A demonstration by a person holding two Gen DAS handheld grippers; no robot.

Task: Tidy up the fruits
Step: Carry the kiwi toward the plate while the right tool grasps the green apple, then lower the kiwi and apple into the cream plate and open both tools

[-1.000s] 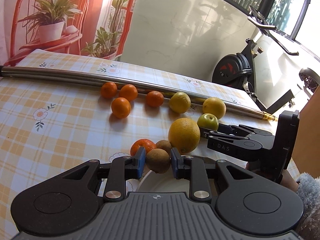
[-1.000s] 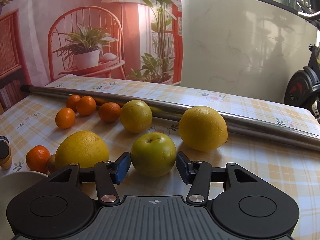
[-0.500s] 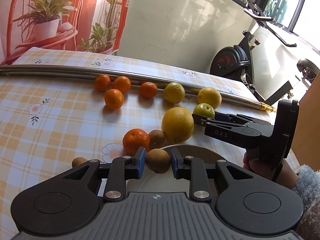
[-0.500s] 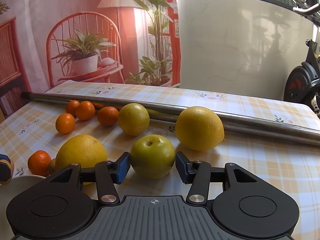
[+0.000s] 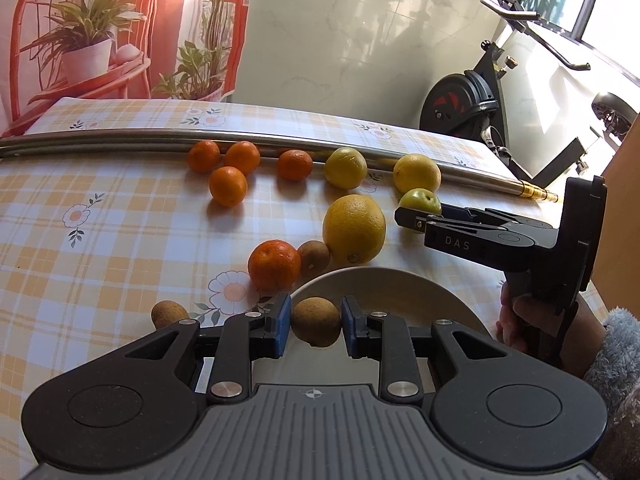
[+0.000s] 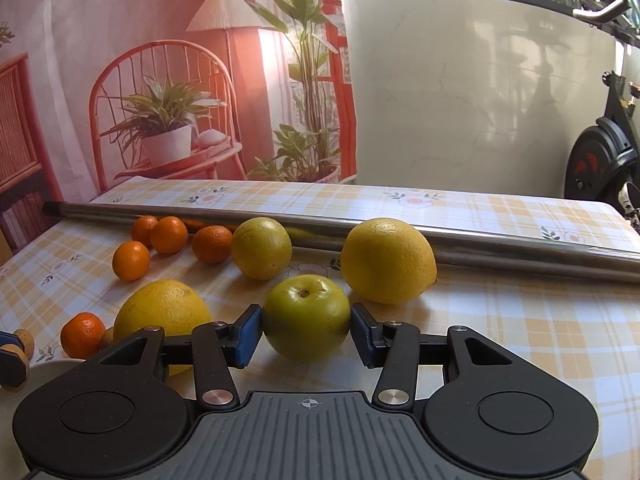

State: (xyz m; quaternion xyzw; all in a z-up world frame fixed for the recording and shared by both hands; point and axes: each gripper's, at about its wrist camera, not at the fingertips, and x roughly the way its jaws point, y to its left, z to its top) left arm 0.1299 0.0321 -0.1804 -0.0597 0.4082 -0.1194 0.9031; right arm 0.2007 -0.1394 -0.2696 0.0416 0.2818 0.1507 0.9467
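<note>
My left gripper [image 5: 315, 326] is shut on a small brown kiwi-like fruit [image 5: 316, 322], held just over the near rim of a white plate [image 5: 400, 284]. My right gripper [image 6: 306, 334] has its jaws closing around a green apple [image 6: 306, 312] on the tablecloth, and both blue pads touch its sides. In the left wrist view the same right gripper [image 5: 416, 216] reaches in from the right to the green apple [image 5: 420, 200], with a hand on its handle.
By the plate lie a large yellow citrus [image 5: 354, 229], a mandarin [image 5: 274, 265] and two more brown fruits [image 5: 314, 258] [image 5: 168, 314]. Further back are several mandarins [image 5: 228, 186] and two yellow citrus [image 5: 346, 168] [image 5: 417, 173] along a steel pole [image 5: 120, 136].
The right jaws have closed the gaps beside the green apple and now touch it. The left gripper has tilted a little, showing more of the plate, and still holds the brown fruit.
</note>
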